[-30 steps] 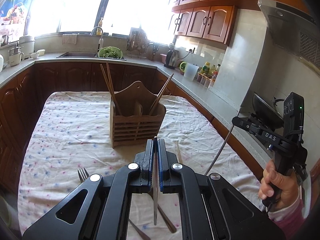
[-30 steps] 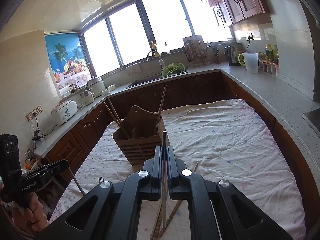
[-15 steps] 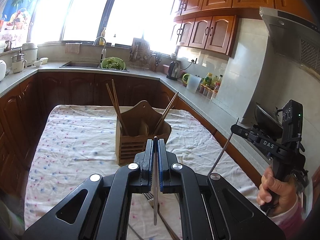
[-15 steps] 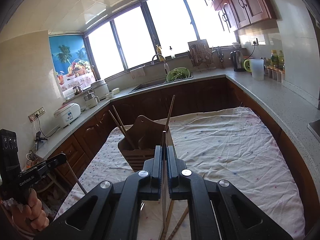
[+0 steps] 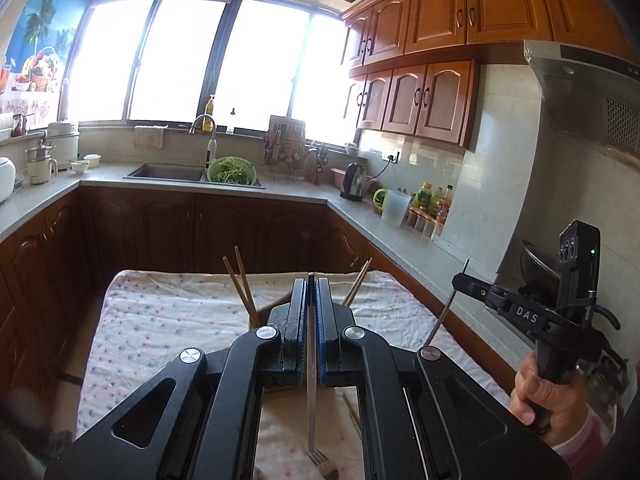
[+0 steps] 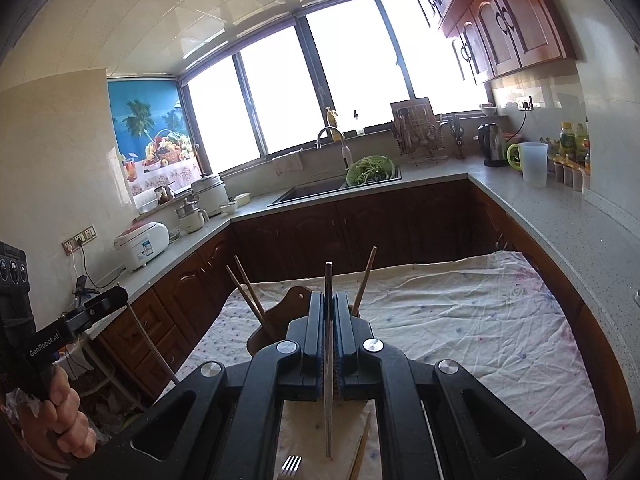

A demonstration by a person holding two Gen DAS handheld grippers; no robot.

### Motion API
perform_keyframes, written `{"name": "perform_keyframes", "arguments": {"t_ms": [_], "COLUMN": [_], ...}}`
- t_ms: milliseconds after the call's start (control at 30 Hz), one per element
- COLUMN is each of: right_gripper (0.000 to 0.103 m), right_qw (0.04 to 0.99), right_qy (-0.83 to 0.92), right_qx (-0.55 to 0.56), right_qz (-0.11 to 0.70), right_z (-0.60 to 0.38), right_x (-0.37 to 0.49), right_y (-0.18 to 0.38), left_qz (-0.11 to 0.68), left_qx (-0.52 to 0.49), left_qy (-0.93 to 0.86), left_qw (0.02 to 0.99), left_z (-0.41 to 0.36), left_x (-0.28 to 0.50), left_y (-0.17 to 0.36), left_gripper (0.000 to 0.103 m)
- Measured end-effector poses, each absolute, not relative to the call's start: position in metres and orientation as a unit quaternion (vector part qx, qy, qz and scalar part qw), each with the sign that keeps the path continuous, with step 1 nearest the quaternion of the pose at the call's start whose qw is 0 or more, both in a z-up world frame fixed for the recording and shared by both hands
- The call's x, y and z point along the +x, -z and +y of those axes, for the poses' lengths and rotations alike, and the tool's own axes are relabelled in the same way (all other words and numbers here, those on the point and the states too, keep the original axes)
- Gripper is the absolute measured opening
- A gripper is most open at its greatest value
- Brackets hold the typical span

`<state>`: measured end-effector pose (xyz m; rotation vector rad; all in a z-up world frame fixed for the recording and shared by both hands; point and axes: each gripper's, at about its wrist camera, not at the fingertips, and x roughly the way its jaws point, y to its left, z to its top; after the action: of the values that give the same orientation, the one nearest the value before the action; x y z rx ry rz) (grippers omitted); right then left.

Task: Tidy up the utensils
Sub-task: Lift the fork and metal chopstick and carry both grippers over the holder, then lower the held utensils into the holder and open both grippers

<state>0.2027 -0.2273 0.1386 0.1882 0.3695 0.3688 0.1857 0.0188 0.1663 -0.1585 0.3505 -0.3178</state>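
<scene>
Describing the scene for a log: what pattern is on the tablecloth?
White tablecloth with small scattered pink and blue dots; clearest in the right wrist view.

A home kitchen: a sink [image 5: 166, 172] with faucet [image 5: 202, 124] at 12 o'clock, wooden wall cabinets [image 5: 424, 96] at 2 o'clock, an electric kettle [image 5: 354, 181] on the bench [image 5: 296, 192].

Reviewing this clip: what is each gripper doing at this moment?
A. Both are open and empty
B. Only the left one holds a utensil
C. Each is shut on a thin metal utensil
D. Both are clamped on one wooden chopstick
C: the left gripper is shut on a thin metal utensil, and the right gripper pinches its own metal rod in the same way.
</scene>
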Motion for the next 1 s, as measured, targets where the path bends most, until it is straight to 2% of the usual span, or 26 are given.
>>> {"name": "perform_keyframes", "arguments": {"t_ms": [500, 1000], "right_gripper": [0.004, 0.004], "right_qw": [0.967, 0.968], "right_qy": [-0.185, -0.165], "right_qx": [0.103, 0.104], "right_qz": [0.139, 0.158], "right_z": [-0.214, -0.202], "right_x": [0.275, 0.309], "right_y": [-0.178, -0.123], "left_qz": [0.117, 0.163], "left_qx": [-0.081, -0.12], "left_qy": [0.131, 0.096], "left_qw": [0.981, 0.975], "left_z": [0.032, 0.043], "left_x": [0.261, 0.308], "left_y": [-0.206, -0.129], "left_gripper": [0.003, 0.003]}}
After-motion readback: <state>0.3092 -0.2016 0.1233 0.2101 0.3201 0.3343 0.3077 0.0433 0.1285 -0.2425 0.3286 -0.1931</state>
